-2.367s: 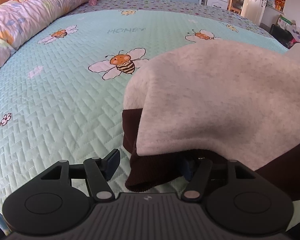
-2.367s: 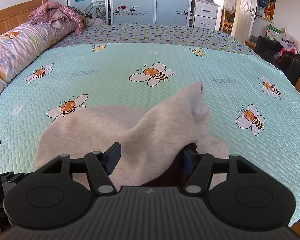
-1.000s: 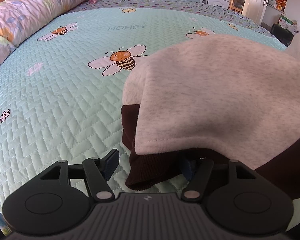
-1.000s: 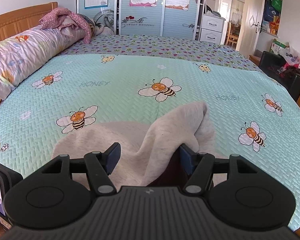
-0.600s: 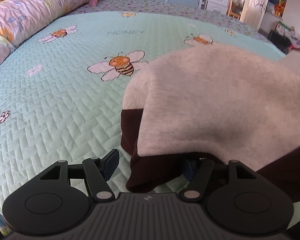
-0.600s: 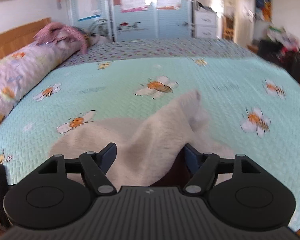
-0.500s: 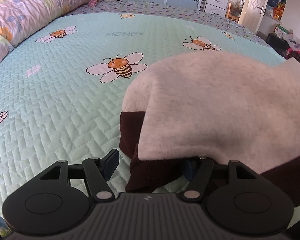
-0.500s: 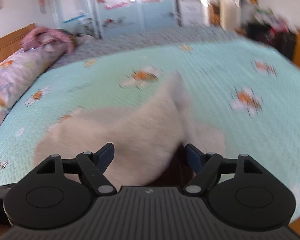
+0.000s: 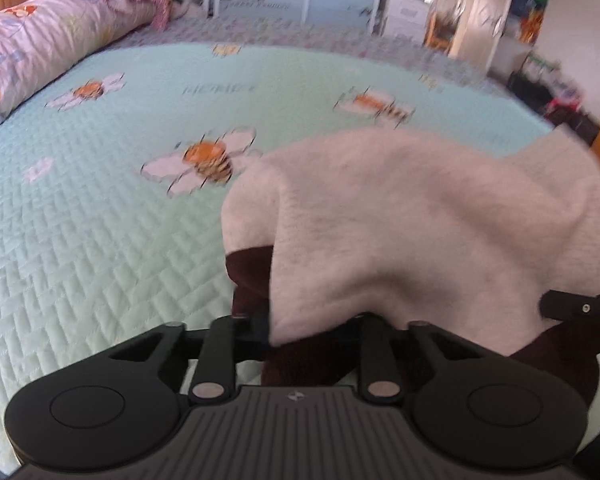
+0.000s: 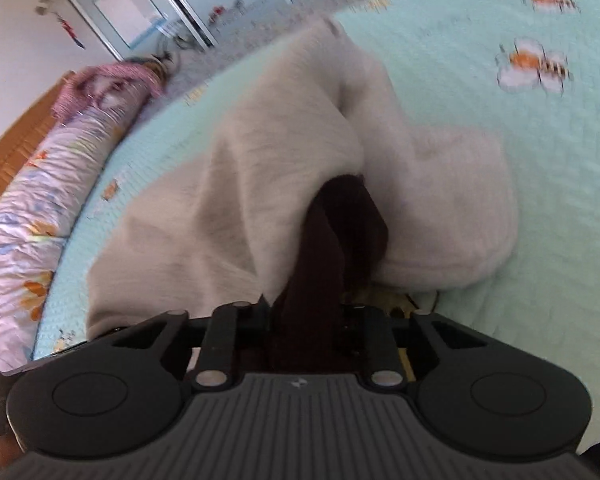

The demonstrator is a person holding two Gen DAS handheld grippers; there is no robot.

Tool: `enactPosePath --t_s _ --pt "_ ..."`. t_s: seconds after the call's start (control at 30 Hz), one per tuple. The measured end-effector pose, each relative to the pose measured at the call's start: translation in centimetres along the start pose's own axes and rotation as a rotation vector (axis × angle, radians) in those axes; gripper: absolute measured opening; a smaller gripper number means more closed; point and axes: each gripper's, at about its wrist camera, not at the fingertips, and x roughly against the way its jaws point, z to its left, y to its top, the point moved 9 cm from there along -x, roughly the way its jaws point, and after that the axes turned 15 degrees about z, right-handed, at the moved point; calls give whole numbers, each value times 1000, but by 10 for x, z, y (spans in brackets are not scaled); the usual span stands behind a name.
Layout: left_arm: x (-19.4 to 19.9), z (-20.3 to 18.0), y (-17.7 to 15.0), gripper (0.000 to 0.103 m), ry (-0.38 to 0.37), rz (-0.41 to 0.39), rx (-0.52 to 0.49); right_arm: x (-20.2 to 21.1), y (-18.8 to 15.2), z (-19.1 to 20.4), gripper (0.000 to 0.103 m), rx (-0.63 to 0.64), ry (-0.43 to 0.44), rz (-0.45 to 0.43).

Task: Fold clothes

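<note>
Left hand-held gripper (image 9: pixel 306 330), wide open a moment ago, has just clenched onto the dark-brown ribbed hem (image 9: pixel 300 356) of the beige fleece garment (image 9: pixel 420 216) lying on the mint bee-print quilted bed cover (image 9: pixel 100 260). Right hand-held gripper (image 10: pixel 306 320) likewise has just clamped the hem, so lifting can likely begin. Bare quilt lies beyond the garment; the floral bolster (image 9: pixel 40 52) is well apart.

- We see a beige fleece garment with dark brown ribbed trim (image 9: pixel 420 220), rumpled and humped on the mint bee-print quilted bedspread (image 9: pixel 100 240), brown hem bunched nearest us.
</note>
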Motion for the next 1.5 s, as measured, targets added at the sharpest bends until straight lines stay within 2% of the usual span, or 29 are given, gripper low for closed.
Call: enactPosePath --t_s 0.13,0.23,0.33,0.53,0.67,0.77,0.83,0.87,0.93,0.97,1.03,1.1,1.2,1.3,1.5 --pt "42 -5 12 16 -63 -123 -4 43 8 21 20 7 92 -88" --pt "83 -10 24 11 -74 -236 -16 81 15 38 20 39 130 -159" --pt "126 -16 33 11 -85 -335 -23 116 24 51 20 66 172 -221" --pt "199 -30 43 11 -105 -486 -65 186 39 71 20 116 264 -346" --pt "217 -31 50 11 -102 -529 -65 212 50 79 20 127 322 -393" --pt "193 -21 58 16 -52 -484 -46 205 65 80 21 139 310 -404" --pt "155 -8 63 41 1 -376 -20 182 80 78 28 134 277 -387" --pt "131 1 62 45 33 -309 -8 166 89 75 32 128 252 -371" --pt "87 16 53 47 87 -187 15 124 105 67 52 92 198 -297" --pt "71 22 45 47 105 -135 33 101 111 61 52 71 174 -249" --pt "53 32 23 47 93 -61 70 62 119 44 53 1 133 -164" --pt "43 37 2 50 67 -25 67 52 109 28 55 -76 167 -157" --pt "33 35 -21 51 47 18 38 64 93 6 63 -154 245 -228" --pt "30 33 -32 52 20 38 25 76 67 -16 73 -164 228 -252" --pt "22 21 -48 57 -28 62 40 49 -8 -6 74 110 11 -91"
